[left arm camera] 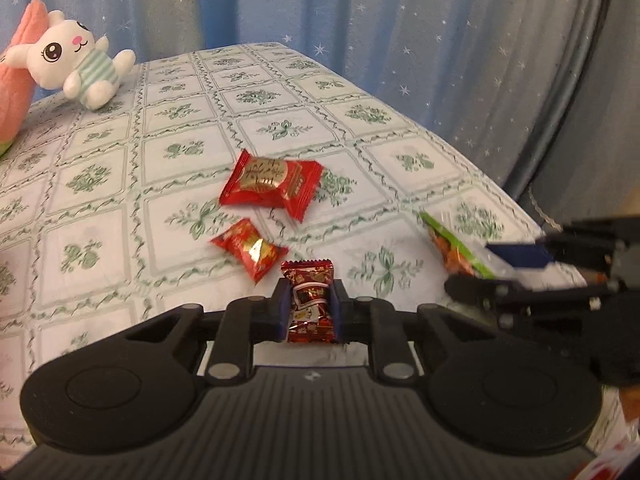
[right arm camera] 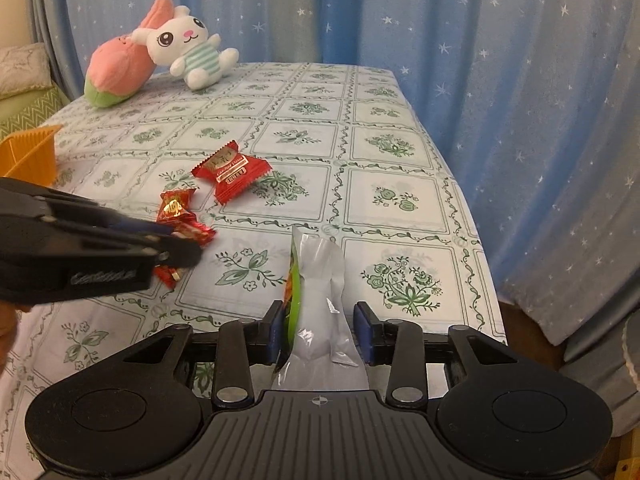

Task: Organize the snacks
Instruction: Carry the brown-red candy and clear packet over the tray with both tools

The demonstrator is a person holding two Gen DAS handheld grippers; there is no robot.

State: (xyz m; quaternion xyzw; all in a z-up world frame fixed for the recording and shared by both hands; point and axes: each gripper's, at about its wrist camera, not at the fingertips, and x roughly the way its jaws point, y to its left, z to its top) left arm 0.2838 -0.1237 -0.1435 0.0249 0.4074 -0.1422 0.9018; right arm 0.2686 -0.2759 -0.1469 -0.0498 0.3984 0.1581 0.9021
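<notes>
In the left wrist view, our left gripper (left arm camera: 311, 307) is clamped on a dark red candy (left arm camera: 312, 300) just above the tablecloth (left arm camera: 120, 168); two red candies (left arm camera: 272, 184) lie just beyond.

In the right wrist view, our right gripper (right arm camera: 320, 330) has a green-and-clear packet (right arm camera: 320, 300) between its jaws, only the left pad touching it.

Table (right arm camera: 400, 200): big packet (left arm camera: 272, 184) centre, small candy (left arm camera: 250, 249) just in front of it. Bunny (right arm camera: 188, 46) far left, leaning on plush (right arm camera: 116, 72). Basket (right arm camera: 30, 156) at left edge.
</notes>
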